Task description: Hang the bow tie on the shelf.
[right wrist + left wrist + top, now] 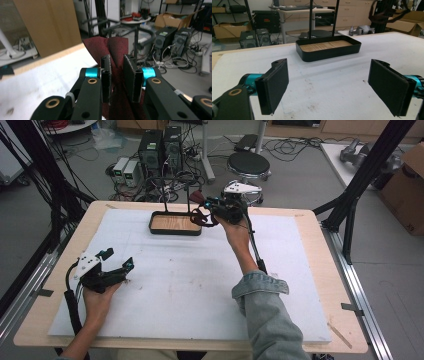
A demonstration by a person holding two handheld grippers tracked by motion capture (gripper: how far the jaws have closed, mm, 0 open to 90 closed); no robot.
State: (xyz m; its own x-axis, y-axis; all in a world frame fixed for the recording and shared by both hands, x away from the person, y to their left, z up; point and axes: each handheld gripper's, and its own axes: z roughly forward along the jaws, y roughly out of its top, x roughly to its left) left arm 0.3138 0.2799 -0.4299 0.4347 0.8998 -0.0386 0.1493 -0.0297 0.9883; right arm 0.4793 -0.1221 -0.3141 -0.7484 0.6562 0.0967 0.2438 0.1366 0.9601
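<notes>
The right gripper (pixel 117 75) has its jaws narrowed onto a dark red cloth (pixel 110 47), whose lower part is hidden. The left gripper (pixel 328 85) hangs over the worktop (pixel 332 100), jaws wide and empty.

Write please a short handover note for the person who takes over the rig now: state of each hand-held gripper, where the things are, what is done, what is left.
Right hand-held gripper: shut on the dark red cloth, held in the air at the far side of the table, beside the black tray.
Left hand-held gripper: open, holding nothing, low over the white mat at the near left.
Tray: far centre of the mat, wooden bottom bare, a black frame rising from it.
Done: cloth is picked up.
Left: probably to put or hang the cloth at the tray, then release; the exact goal I cannot tell.
</notes>
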